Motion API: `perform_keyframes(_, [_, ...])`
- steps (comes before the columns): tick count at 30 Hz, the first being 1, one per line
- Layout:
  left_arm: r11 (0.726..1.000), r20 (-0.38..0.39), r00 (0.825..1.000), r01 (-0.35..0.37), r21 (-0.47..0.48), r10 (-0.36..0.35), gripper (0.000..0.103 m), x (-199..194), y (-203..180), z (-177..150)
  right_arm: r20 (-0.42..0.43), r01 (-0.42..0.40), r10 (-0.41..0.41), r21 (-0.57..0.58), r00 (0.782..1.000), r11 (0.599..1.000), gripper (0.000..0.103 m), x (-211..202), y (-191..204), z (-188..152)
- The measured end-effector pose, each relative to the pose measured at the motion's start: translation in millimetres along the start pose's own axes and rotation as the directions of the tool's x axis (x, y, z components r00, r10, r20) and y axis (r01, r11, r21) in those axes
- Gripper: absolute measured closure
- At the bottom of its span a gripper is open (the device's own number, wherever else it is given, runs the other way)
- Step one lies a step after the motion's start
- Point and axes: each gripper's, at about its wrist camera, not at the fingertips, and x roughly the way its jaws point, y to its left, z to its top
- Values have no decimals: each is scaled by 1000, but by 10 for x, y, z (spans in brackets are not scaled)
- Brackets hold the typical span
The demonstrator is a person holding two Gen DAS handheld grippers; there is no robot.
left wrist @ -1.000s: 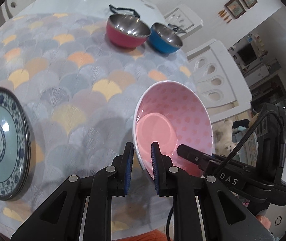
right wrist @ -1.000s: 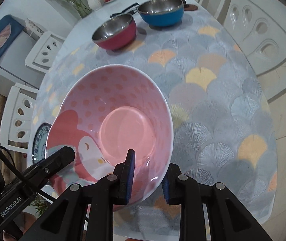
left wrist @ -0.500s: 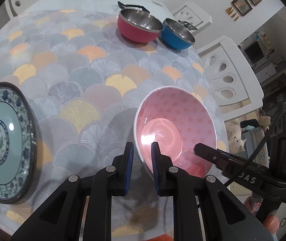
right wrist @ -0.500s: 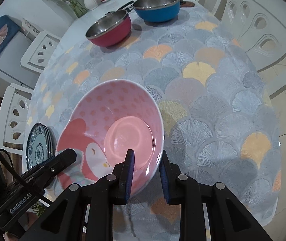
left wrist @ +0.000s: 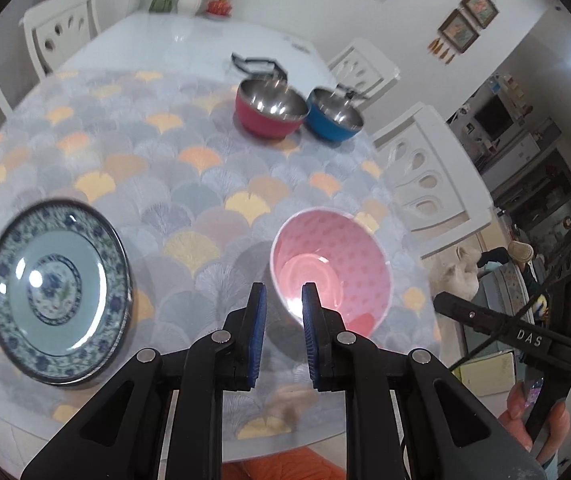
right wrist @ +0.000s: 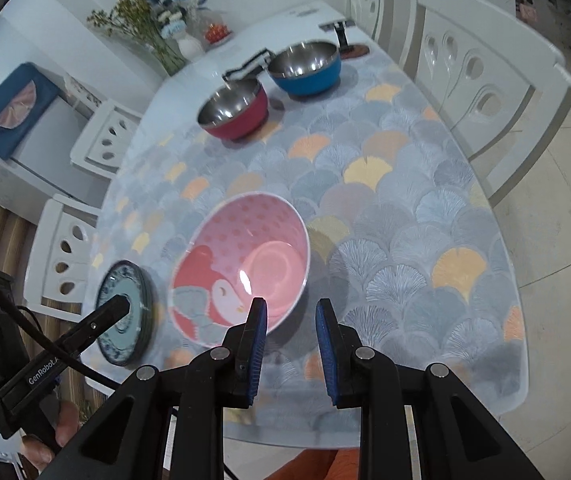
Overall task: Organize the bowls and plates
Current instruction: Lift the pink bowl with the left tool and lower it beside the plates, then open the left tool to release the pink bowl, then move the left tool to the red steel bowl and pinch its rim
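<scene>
left gripper [left wrist: 281, 308]: I read the jaws as parted, gripping nothing; blue pads sit just short of the near rim of the pink bowl, and I can't tell if the right pad touches it.
right gripper [right wrist: 290, 322]: jaws spread, nothing between them; I see it hovering over the tablecloth just to the right of the bowl's near edge.
pink bowl [left wrist: 341, 264]: sits upright on the tablecloth near the front of the table, free of both tongs. Polka-dot interior; in the right wrist view [right wrist: 245, 264] I see a cartoon figure printed on the inner wall.
plate [left wrist: 55, 300]: blue-and-white patterned, lies to the left of the pink bowl, apart from it. From the right wrist view [right wrist: 125, 312] it looks like a stack of a few plates; count unclear.
red bowl [left wrist: 271, 108]: steel-lined, far side of the table, just beside the blue bowl [left wrist: 335, 114]; I can't tell if they touch.
tablecloth [left wrist: 189, 184]: fan-scale pattern in grey, orange and yellow, covers the near part of the table.
chairs [right wrist: 481, 80]: white, around the table.
vase [right wrist: 189, 46]: with flowers, at the far end.
</scene>
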Motion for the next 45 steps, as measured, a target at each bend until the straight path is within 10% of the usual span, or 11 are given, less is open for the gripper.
perform_keyframes(21, [998, 172, 984, 44, 40, -50, 72, -575, -272, 654, 142, -118, 125, -53, 982, 992, 55, -510, 364, 649])
perform_keyframes(30, [992, 100, 993, 79, -100, -69, 67, 57, 99, 1466, 64, -152, 152, -12, 986, 988, 52, 71, 347, 1422])
perform_keyframes(34, [987, 97, 989, 120, -103, -110, 27, 354, 162, 1798, 11, -159, 159, -11, 987, 987, 52, 432, 370, 1786])
perform_keyframes(45, [983, -34, 999, 25, -182, -31, 38, 1440, 539, 2289, -175, -151, 157, 45, 972, 987, 51, 1581, 280, 2370])
